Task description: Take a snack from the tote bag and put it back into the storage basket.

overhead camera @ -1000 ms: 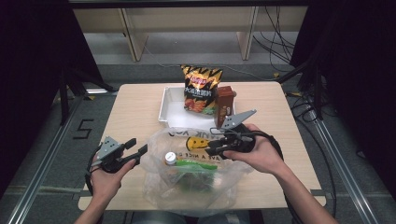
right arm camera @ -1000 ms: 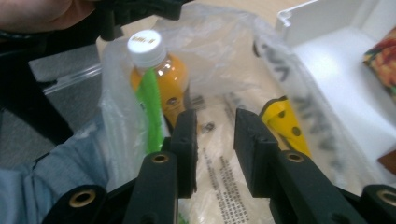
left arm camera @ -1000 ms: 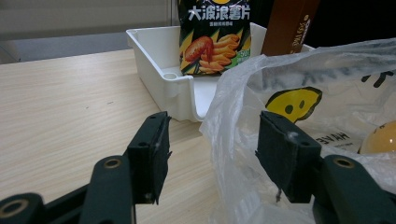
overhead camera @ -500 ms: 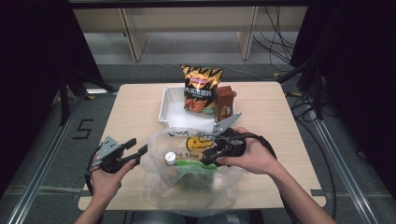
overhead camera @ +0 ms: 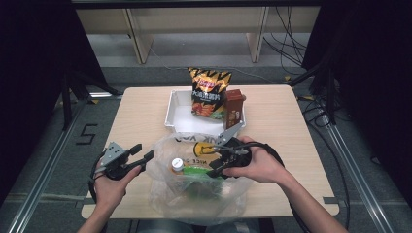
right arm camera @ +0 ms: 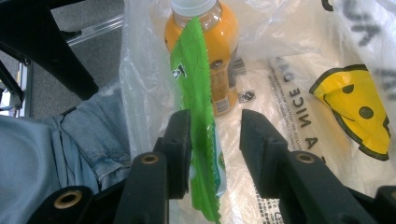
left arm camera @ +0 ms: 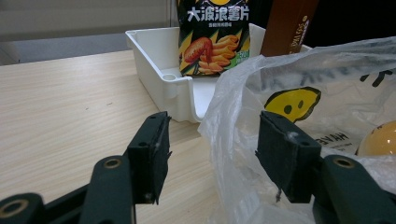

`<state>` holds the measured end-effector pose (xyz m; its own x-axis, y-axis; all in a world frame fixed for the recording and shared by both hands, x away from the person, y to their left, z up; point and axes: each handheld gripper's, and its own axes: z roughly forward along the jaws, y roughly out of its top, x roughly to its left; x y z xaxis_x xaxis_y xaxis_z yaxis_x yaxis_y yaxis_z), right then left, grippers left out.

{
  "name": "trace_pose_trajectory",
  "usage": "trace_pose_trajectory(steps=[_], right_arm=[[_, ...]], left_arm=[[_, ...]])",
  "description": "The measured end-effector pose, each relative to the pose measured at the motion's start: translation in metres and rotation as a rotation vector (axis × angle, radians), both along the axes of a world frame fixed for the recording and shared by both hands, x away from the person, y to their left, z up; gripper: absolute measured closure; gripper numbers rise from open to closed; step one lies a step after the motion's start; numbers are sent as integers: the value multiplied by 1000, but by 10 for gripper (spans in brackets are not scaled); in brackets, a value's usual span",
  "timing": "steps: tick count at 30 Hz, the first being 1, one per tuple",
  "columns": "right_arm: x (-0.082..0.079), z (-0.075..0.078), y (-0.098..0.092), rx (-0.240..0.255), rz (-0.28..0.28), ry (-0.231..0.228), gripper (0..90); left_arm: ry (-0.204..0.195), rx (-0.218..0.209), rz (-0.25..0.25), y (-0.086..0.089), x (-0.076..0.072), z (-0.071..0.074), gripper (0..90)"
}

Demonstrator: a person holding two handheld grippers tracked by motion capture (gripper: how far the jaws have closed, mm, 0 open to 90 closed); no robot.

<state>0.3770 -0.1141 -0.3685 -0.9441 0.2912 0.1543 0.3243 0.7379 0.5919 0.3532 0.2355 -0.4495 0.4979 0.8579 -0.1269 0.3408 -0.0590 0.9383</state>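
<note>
Two items in plastic bag (overhead camera: 194, 194): juice bottle (right arm camera: 205, 51), green packet (right arm camera: 198, 140) seemingly loose between parted right claw (right arm camera: 215, 140); left claw (left arm camera: 210, 154) open.

The clear plastic bag (right arm camera: 299, 107) with a yellow smiley reads "NICE DA"; the black-and-orange crisp packet (left arm camera: 214, 35) carries large Chinese characters; the floor (overhead camera: 87, 134) bears a "5".

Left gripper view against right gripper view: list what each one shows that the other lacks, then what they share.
Left gripper view: the white tray on the wooden table, with a chips bag and a brown carton standing in it, beyond the left gripper, whose jaws stand open.

Right gripper view: an orange juice bottle and a green packet between the parted jaws of the right gripper; blue denim at the left.

Both: the clear plastic bag with its yellow smiley face.
</note>
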Motion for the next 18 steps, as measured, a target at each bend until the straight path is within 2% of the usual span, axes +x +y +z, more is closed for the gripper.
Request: trace_pose_trajectory(steps=[2, 3, 7, 8, 12, 13, 15, 16, 18], right_arm=[[1, -1, 2, 12, 22, -4, 637], [1, -1, 3, 9, 2, -2, 637], [2, -3, 7, 7, 12, -4, 651], [2, -4, 9, 7, 36, -2, 665], [1, 1, 14, -41, 23, 3, 693], [3, 2, 16, -48, 37, -4, 703], [1, 7, 18, -74, 17, 23, 704], [3, 7, 19, -81, 31, 2, 704], [4, 11, 22, -115, 22, 6, 703]], left_arm=[[0, 2, -2, 0, 0, 0, 437], [-1, 3, -3, 0, 0, 0, 437], [0, 1, -1, 0, 0, 0, 437], [0, 1, 0, 0, 0, 0, 437], [-2, 3, -5, 0, 0, 0, 437], [-3, 2, -5, 0, 0, 0, 437], [-2, 5, -6, 0, 0, 0, 437], [-2, 7, -6, 0, 0, 0, 437], [-2, 6, -7, 0, 0, 0, 437]])
